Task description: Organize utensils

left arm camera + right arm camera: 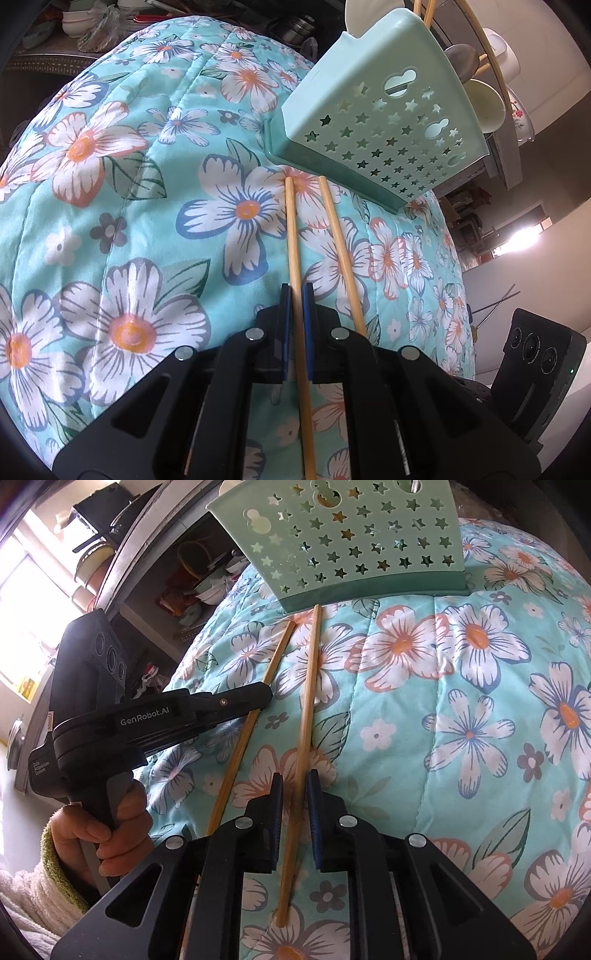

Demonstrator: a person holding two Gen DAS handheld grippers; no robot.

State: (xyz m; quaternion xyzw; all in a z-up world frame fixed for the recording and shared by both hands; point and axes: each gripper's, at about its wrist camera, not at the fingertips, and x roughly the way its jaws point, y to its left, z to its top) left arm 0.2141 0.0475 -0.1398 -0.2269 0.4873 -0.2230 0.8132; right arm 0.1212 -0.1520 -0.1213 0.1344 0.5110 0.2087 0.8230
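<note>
Chopsticks: left one [295, 243] clamped by left fingers [284, 306]; right one [304, 701] between slightly parted right fingers [275, 797].

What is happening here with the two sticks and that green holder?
A person holds a gripper in each hand over a floral quilted cloth. The left gripper is shut on one wooden chopstick. The right gripper straddles the other wooden chopstick, pads not clearly pressing. Both chopsticks lie pointing at the mint-green star-perforated plastic utensil holder, still outside it.

"GenRobot.AI" on left claw [266, 698]
</note>
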